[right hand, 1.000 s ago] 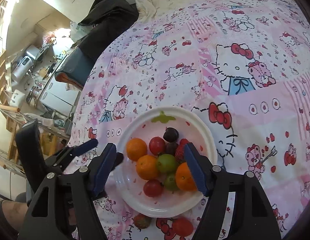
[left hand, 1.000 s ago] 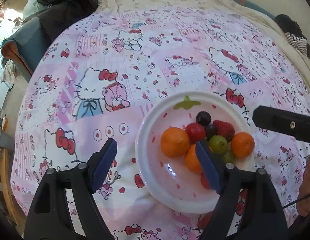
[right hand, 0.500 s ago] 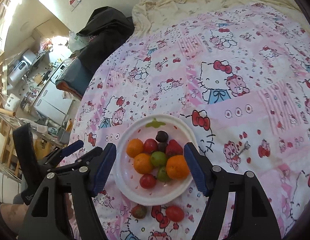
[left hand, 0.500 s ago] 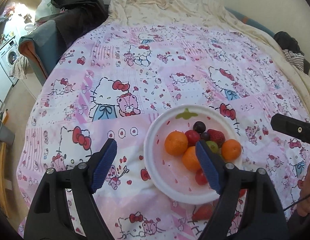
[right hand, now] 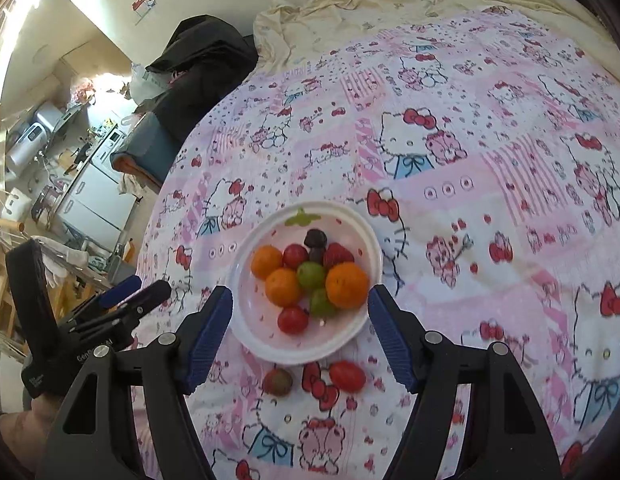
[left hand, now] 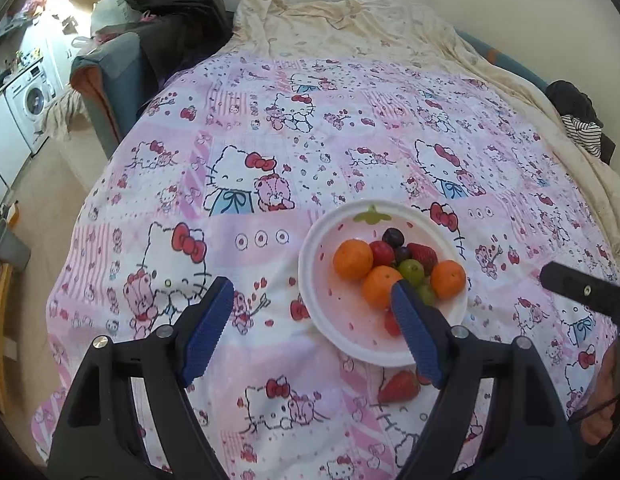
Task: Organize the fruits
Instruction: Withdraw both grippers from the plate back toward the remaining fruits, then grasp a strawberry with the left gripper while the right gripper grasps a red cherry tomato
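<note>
A white plate [right hand: 251, 322] with a strawberry print sits on the pink cartoon-cat cloth [right hand: 450, 152]. It holds three oranges [right hand: 347, 284], green grapes [right hand: 311, 275], dark grapes [right hand: 316, 237], a strawberry [right hand: 338, 255] and cherry tomatoes [right hand: 292, 320]. In front of the plate lie a red tomato [right hand: 347, 376] and a dull reddish fruit [right hand: 277, 381]; a loose strawberry [left hand: 398, 386] shows in the left wrist view. My right gripper [right hand: 299, 294] hovers open above the plate's near side, holding nothing. My left gripper [left hand: 310, 286] is open and empty over the plate's [left hand: 338, 320] left edge.
The cloth covers a bed with a cream sheet [left hand: 350, 28] at the far end. Dark clothes [left hand: 177, 12] lie on a chair at far left, striped clothing [left hand: 582, 132] at the right edge. A floor and a washing machine [left hand: 29, 96] lie beyond the left side.
Both grippers have risen and drawn back from the plate, which now looks smaller. The loose fruits in front of the plate have come into view. The jaws kept the same width.
</note>
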